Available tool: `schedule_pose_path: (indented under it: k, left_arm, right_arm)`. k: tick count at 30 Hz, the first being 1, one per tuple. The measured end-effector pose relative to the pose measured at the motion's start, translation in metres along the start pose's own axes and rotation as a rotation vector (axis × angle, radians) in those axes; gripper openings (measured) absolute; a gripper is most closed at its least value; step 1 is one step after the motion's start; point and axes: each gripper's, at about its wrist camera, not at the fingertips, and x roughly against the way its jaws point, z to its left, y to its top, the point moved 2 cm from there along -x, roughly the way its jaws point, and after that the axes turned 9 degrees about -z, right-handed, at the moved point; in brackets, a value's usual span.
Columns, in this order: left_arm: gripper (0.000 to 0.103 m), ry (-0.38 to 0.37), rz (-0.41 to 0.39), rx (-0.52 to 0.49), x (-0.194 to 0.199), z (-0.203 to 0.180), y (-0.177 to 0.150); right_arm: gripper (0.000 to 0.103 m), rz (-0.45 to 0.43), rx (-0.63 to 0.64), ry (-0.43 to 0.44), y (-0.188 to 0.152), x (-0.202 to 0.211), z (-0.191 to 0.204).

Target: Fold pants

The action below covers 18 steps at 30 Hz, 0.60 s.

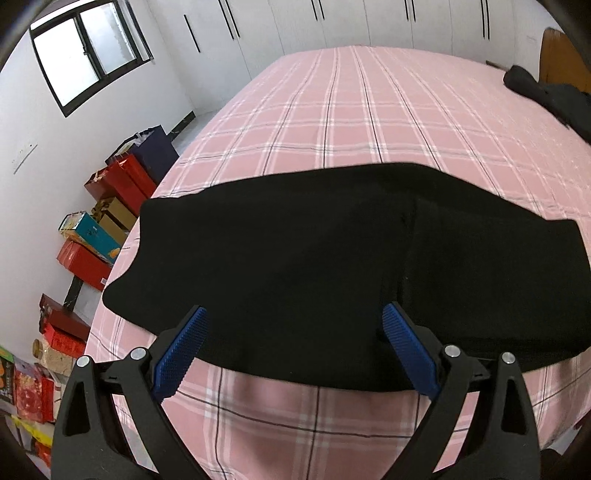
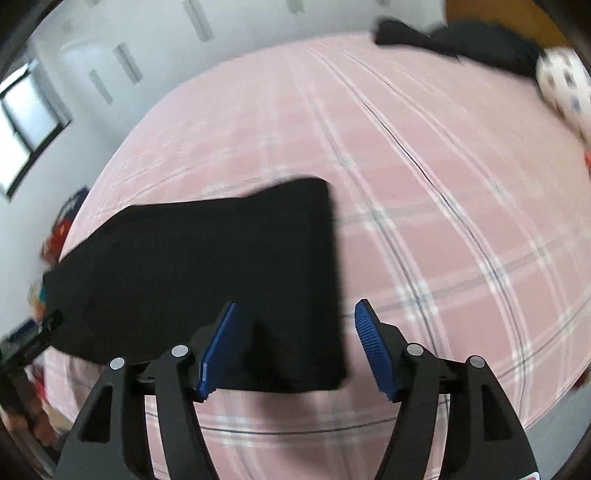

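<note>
The black pants lie folded flat on the bed, near its close edge, on the pink plaid sheet. In the left wrist view they form a wide dark band running across the sheet, with a fold line showing right of the middle and the left end stepping down toward the edge of the bed.

The left hand-held gripper hangs over the near edge of the pants with its jaws spread wide. The blue pads stand apart with nothing pinched between them; the cloth lies flat below.

The right hand-held gripper is also spread. It sits above the right end of the pants, whose right edge falls between its two fingers. The pads press on nothing. This view is blurred.

Beyond the bed runs a row of white wardrobe doors, and a window is set in the wall at the left. Red and blue boxes and bags are stacked on the floor beside the bed. A second dark garment lies at the far right corner of the bed, well apart from the pants, and a white spotted thing lies next to it in the right wrist view.
</note>
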Motion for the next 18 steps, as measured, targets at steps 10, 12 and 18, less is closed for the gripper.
schedule_pose_path:
  k: [10, 12, 18]
  left_arm:
    - [0.093, -0.024, 0.051, 0.036, -0.002, -0.006, -0.006]
    - [0.093, -0.020, 0.055, 0.040, -0.003, -0.006, -0.007]
    - [0.093, -0.014, 0.055, 0.018, -0.002, -0.006, -0.006]
  right_arm:
    - [0.077, 0.040, -0.159, 0.226, -0.010, -0.041, -0.006]
    - [0.044, 0.047, -0.134, 0.221, -0.007, -0.043, -0.003]
    - [0.021, -0.072, 0.009, 0.172, 0.020, -0.004, 0.006]
